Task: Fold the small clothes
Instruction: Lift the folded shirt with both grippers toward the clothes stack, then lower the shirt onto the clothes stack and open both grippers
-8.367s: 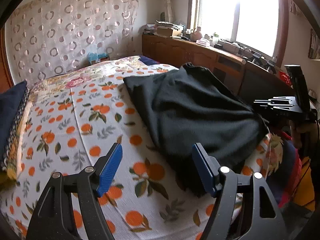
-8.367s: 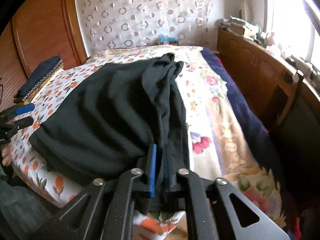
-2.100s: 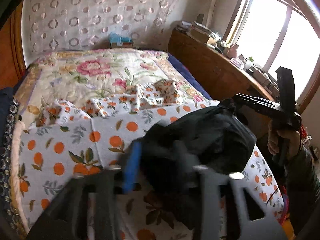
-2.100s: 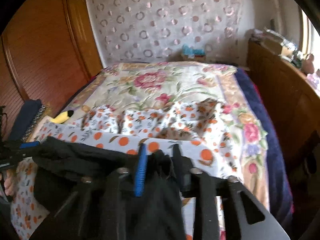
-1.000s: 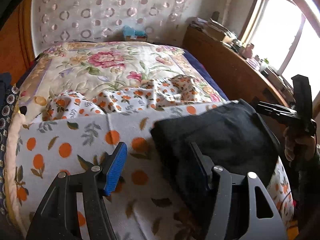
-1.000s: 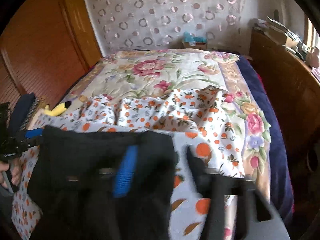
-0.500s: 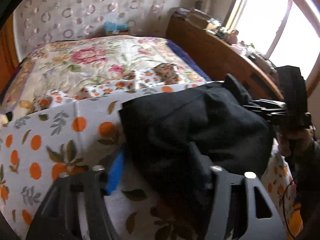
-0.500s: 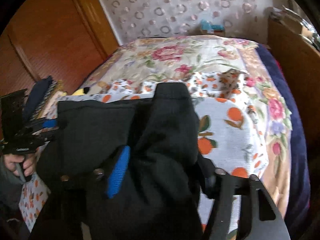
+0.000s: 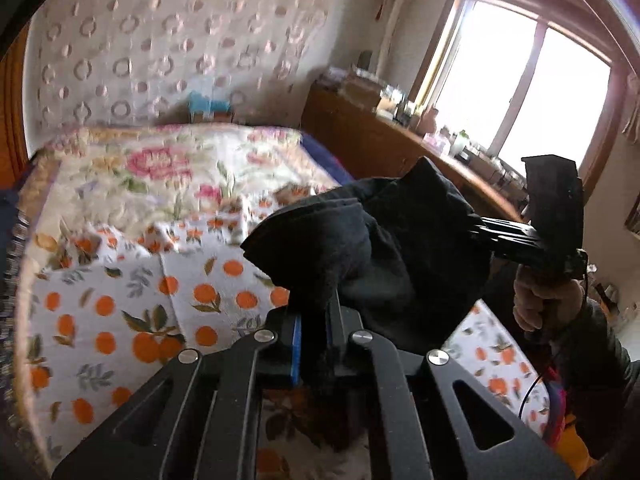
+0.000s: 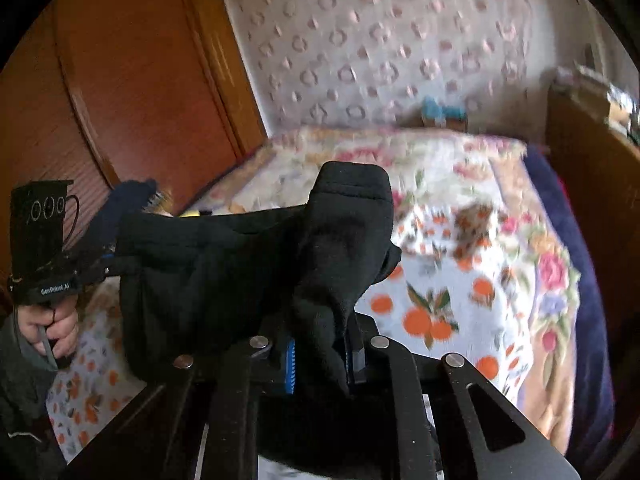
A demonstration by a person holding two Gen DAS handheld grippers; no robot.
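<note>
A folded black garment (image 9: 384,248) hangs in the air above the bed, held at both ends. My left gripper (image 9: 314,340) is shut on its near edge, blue pads pinching the cloth. My right gripper (image 10: 320,356) is shut on the other end of the black garment (image 10: 248,264). In the left wrist view the right gripper (image 9: 520,236) shows at the right, with cloth bunched over its tips. In the right wrist view the left gripper (image 10: 92,268) shows at the far left, gripping the garment's corner.
The bed has an orange-print sheet (image 9: 120,320) over a floral quilt (image 9: 160,168). A wooden dresser (image 9: 372,140) with clutter runs along the right under the window. A wooden wardrobe (image 10: 120,80) stands at the left. Dark blue folded cloth (image 10: 128,196) lies by the bed's left edge.
Both grippers, open over the garment on the bed half a second ago, have closed on its ends and lifted it off the sheet.
</note>
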